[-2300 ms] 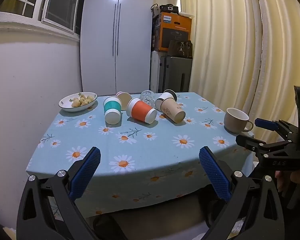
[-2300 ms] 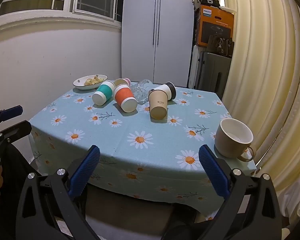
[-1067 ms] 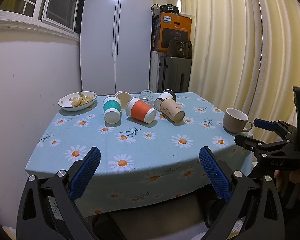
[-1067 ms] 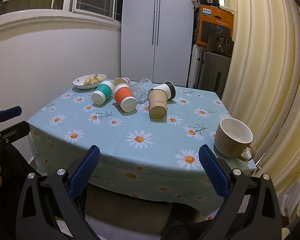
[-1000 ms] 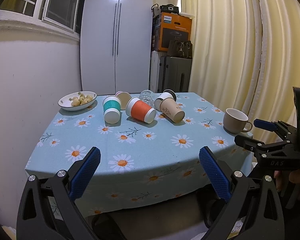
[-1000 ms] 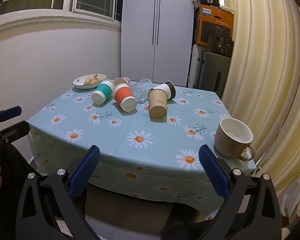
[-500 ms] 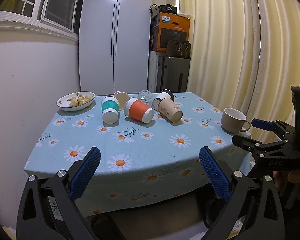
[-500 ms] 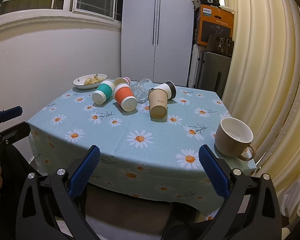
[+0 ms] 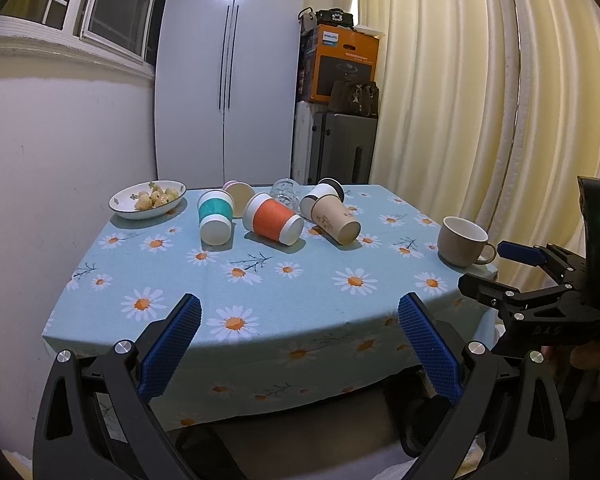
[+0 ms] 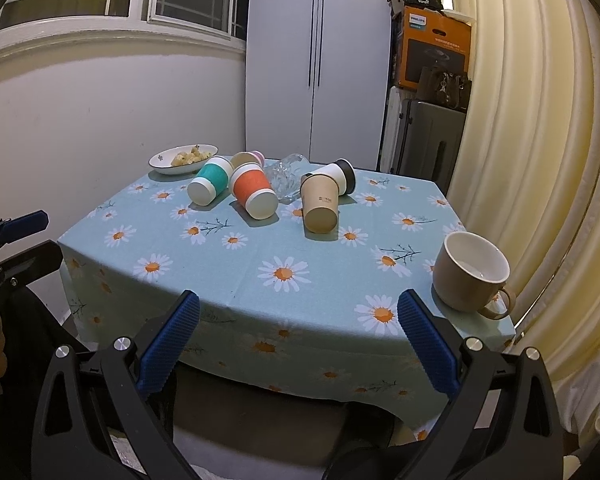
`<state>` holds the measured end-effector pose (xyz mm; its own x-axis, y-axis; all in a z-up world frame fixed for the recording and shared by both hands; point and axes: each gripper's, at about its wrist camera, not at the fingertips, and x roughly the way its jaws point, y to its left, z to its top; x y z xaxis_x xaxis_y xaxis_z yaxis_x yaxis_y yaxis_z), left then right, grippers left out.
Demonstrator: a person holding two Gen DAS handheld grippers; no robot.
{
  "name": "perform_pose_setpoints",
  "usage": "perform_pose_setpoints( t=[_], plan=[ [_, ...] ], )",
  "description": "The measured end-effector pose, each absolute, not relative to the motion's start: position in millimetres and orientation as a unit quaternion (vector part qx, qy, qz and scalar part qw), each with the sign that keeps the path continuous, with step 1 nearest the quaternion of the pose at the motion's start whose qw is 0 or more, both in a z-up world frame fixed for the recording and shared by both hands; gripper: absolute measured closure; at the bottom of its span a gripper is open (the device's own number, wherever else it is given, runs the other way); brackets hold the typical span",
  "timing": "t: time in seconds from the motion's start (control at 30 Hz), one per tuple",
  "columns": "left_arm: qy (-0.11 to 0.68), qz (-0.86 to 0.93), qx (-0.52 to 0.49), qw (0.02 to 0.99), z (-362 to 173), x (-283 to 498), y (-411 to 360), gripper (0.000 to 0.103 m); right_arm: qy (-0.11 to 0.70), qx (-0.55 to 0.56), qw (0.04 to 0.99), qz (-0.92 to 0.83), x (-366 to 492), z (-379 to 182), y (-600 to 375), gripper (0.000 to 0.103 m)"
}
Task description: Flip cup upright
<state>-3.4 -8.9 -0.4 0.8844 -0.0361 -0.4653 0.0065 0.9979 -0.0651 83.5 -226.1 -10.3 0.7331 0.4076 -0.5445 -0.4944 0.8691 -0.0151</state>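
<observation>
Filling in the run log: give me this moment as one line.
phase: approach | left gripper: open, empty | right gripper: open, empty | cups lying: teal, orange, tan | mug: upright

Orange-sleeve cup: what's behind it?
Behind the orange-sleeve cup lie a clear glass on its side and a pink-rimmed cup, both partly covered. The glass's lower part and most of the pink cup's body are hidden, so whether they touch is unclear.

Snack bowl — fruit, perhaps — on daisy tablecloth
</observation>
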Motion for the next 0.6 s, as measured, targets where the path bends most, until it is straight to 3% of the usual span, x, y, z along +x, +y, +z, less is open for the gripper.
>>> perform_pose_setpoints(
  t=[0.33, 0.6],
  plan=[
    [0.246, -0.018, -0.047, 0.968, 0, -2, -4, 0.007, 0.291, -0.082, 0.919, 0.254, 89, -14, -219, 0.005],
    [0.306, -0.022, -0.09, 0.947, -2, 42, 22, 0.007, 0.375, -0.037, 0.881, 0.287, 151, -15, -213, 0.005]
  ],
)
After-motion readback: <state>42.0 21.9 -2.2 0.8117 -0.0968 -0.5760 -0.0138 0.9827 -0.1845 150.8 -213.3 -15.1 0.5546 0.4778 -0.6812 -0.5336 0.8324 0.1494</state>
